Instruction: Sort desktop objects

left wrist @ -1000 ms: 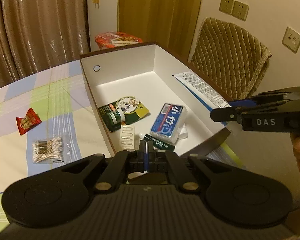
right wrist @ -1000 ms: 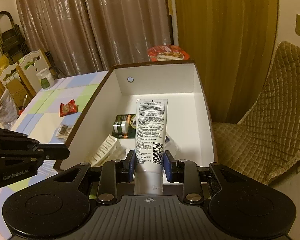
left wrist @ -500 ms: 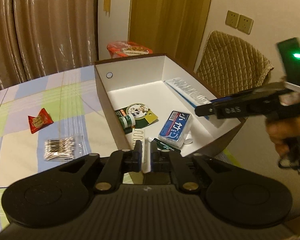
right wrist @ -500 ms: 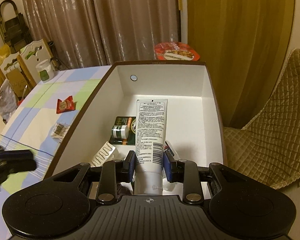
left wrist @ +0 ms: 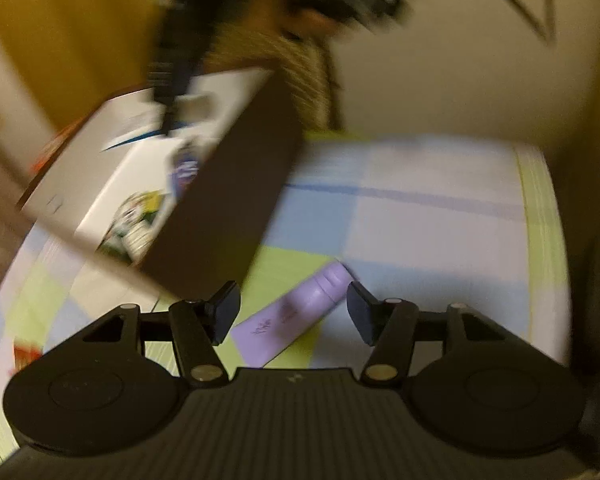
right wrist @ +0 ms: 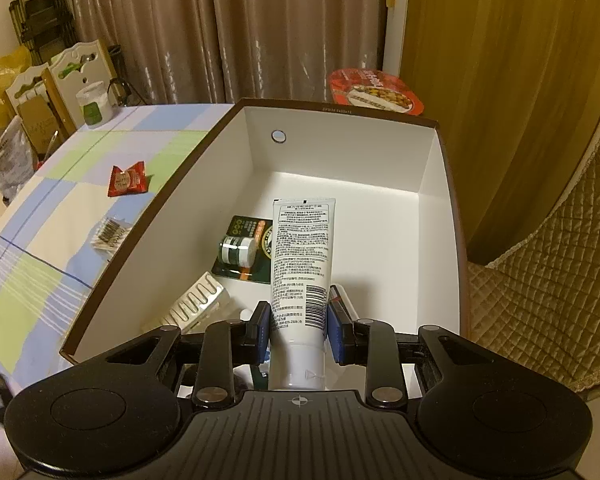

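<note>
Checked cloth is covering the table [right wrist: 40, 216]; right gripper [right wrist: 299, 328] is clenching a white tube [right wrist: 302, 256] over the box [right wrist: 444, 208], while left gripper [left wrist: 293, 312] jaws are opening above a purple tube [left wrist: 296, 316].

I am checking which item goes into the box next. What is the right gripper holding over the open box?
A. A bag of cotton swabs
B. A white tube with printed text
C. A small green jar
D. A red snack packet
B: in the right wrist view the right gripper has its jaws pressed on the white tube, which hangs above the inside of the box.
</note>
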Tool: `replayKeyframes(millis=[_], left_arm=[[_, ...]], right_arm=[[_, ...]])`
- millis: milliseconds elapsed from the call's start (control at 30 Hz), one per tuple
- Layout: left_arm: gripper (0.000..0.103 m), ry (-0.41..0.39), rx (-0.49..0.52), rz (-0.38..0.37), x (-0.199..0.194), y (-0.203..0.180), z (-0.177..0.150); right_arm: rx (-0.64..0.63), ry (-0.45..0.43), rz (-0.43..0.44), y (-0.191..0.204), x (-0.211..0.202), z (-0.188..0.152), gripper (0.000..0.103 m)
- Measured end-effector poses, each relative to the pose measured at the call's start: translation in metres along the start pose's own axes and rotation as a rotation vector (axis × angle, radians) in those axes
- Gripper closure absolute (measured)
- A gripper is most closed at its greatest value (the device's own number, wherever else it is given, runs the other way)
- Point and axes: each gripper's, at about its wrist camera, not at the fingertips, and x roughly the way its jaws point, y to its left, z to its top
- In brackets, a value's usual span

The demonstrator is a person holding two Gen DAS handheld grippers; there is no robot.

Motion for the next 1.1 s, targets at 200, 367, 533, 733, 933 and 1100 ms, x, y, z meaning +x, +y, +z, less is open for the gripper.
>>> replayKeyframes(millis=[200,367,533,733,933,1100], left_arm=[[0.049,0.034,0.17,-0.091,0.039,-0.002,-0.001],[0.052,0.056,0.222,-0.145,0.057,0.005,0.0],[0.062,0.07,0.228,-0.195,0.063,0.01,-0.001],[0.077,0.072,0.192,-0.171,0.059,0.006,-0.001],[0.077,-0.001,0.07,-0.135,0.027,0.009,0.005],[0.077,-0.07,-0.01,-0.079,-0.011,0.018,0.016]], right_arm=[[-0.001,0.024,-0.013,-0.003,0.003,-0.003,0.074],[0.011,0.034,-0.018,-0.008,0.005,-0.003,0.074],[0.026,0.036,-0.02,-0.012,0.007,-0.004,0.074],[0.033,0.037,-0.02,-0.015,0.008,-0.004,0.074],[0.033,0.017,-0.018,-0.013,0.003,-0.004,0.074],[0.035,-0.005,-0.024,-0.013,-0.006,-0.002,0.074]])
